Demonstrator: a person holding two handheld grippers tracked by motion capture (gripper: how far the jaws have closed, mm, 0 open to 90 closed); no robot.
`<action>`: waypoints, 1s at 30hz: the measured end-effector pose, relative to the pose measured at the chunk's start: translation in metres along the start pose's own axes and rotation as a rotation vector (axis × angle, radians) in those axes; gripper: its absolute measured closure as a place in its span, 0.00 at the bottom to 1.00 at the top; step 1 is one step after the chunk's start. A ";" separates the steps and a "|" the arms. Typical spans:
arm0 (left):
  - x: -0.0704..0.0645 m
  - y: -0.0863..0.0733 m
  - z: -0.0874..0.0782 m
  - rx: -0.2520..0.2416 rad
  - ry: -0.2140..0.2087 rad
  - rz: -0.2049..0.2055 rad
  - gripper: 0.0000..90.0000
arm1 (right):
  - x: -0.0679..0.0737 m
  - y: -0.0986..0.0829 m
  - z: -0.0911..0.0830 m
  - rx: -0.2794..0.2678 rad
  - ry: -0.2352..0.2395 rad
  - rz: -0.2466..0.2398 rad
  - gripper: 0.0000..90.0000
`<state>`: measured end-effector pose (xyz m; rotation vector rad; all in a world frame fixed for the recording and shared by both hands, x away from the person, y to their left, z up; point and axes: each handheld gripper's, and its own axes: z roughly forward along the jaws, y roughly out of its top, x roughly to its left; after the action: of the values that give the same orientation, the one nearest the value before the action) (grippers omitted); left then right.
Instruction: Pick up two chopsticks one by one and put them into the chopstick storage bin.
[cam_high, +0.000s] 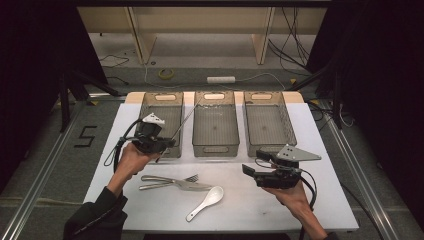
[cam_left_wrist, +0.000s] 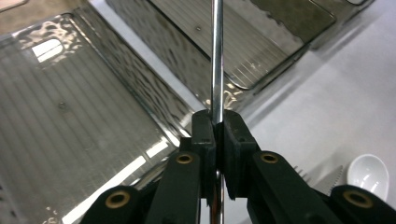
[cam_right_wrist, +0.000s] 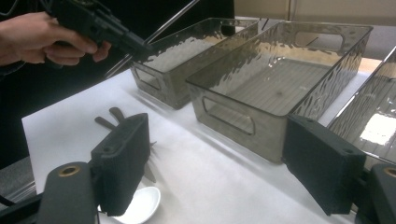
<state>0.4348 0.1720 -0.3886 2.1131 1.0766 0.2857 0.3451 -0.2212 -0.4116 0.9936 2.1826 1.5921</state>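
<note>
My left gripper (cam_high: 166, 143) is shut on a thin metal rod-like utensil (cam_high: 188, 117), held above the front right corner of the left bin (cam_high: 144, 120). In the left gripper view the rod (cam_left_wrist: 216, 56) runs straight up from between the closed jaws (cam_left_wrist: 216, 125), slanting over the gap between the left and middle bins. My right gripper (cam_high: 254, 163) hovers open over the table in front of the right bin (cam_high: 290, 125), nothing between its pads (cam_right_wrist: 122, 163). The right gripper view shows the left gripper (cam_right_wrist: 100, 24) and a hand at its top left.
Three clear grey bins stand side by side at the back, the middle bin (cam_high: 216, 146) between the others. A fork (cam_high: 186, 178), a knife (cam_high: 172, 186) and a white spoon (cam_high: 207, 198) lie on the white table (cam_high: 320, 200) near the front.
</note>
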 end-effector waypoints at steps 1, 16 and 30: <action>0.003 0.000 0.000 -0.002 0.006 -0.007 0.94 | 0.000 0.000 0.000 0.003 0.001 0.000 0.27; 0.039 0.006 0.006 -0.003 0.105 -0.112 0.94 | 0.011 -0.009 -0.006 0.031 0.002 -0.025 0.27; 0.075 0.014 0.010 -0.007 0.158 -0.220 0.94 | 0.018 -0.015 -0.006 0.051 0.011 -0.036 0.26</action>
<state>0.4949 0.2198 -0.3951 1.9703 1.3857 0.3528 0.3227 -0.2163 -0.4196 0.9565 2.2462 1.5370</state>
